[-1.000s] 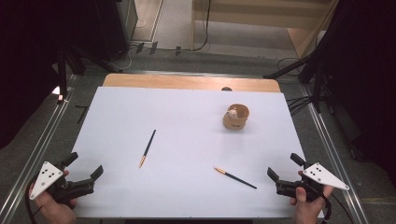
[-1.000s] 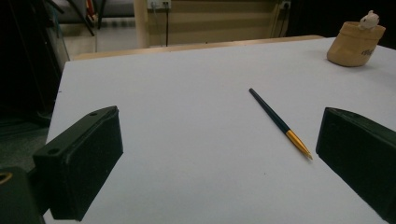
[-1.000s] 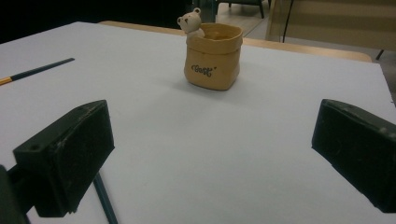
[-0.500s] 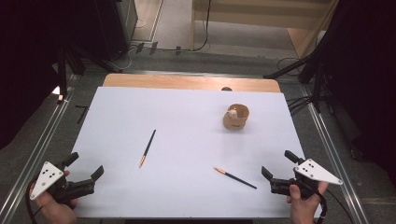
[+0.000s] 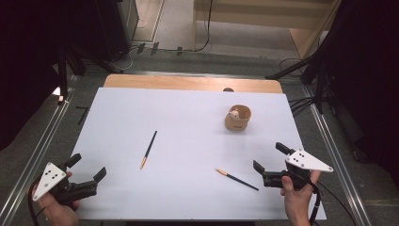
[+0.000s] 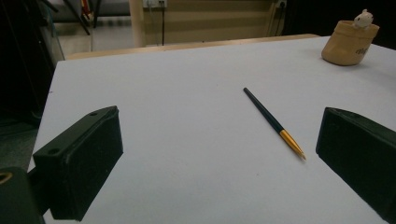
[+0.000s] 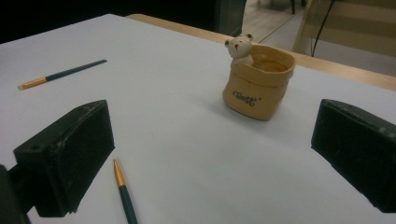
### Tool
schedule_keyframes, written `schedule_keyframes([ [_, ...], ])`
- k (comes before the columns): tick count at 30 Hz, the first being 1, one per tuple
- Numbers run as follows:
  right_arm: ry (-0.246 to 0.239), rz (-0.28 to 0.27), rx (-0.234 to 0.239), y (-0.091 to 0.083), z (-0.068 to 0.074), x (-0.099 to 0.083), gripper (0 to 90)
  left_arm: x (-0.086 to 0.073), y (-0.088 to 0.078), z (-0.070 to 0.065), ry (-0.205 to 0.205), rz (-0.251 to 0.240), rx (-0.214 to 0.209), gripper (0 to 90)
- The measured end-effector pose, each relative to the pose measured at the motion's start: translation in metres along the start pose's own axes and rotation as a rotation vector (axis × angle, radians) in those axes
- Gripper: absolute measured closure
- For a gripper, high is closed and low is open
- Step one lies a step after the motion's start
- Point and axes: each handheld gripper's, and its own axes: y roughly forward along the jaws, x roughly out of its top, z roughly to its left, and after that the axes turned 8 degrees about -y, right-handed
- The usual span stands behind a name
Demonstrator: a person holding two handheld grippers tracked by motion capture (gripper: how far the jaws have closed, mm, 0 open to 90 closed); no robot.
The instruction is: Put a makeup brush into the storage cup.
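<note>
Worktop: I hold both claws, right [image 5: 269, 164] and left [image 5: 87, 167], agape; near pen [image 5: 237, 179] first, bound for cup [image 5: 237, 118].

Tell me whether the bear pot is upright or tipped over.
Upright: the bear pot stands on its base on the white table, its open mouth facing up.

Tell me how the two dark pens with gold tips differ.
The left dark gold-tipped pen lies steeply, nearly along the table's depth, gold tip toward the person; the right dark gold-tipped pen lies flatter, gold tip pointing left. The left one lies mid-table, the right one close to the right gripper. Both look alike, flat and untouched.
</note>
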Motion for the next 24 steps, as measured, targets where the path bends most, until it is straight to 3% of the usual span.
schedule_keyframes([
  [6, -0.016, 0.003, 0.028, 0.019, 0.005, 0.014, 0.0, 0.000, 0.000, 0.000, -0.004, -0.003, 0.000, 1.2],
  [17, -0.036, 0.029, 0.071, 0.038, 0.009, 0.028, 0.2, 0.000, 0.000, -0.001, 0.002, 0.000, -0.005, 1.2],
  [22, -0.052, 0.111, 0.095, 0.045, 0.007, 0.036, 2.7, 0.000, 0.001, -0.002, 0.004, -0.002, -0.007, 1.2],
  [24, -0.059, 0.186, 0.107, 0.050, 0.006, 0.039, 3.4, 0.000, 0.001, -0.002, 0.003, -0.002, -0.007, 1.2],
])
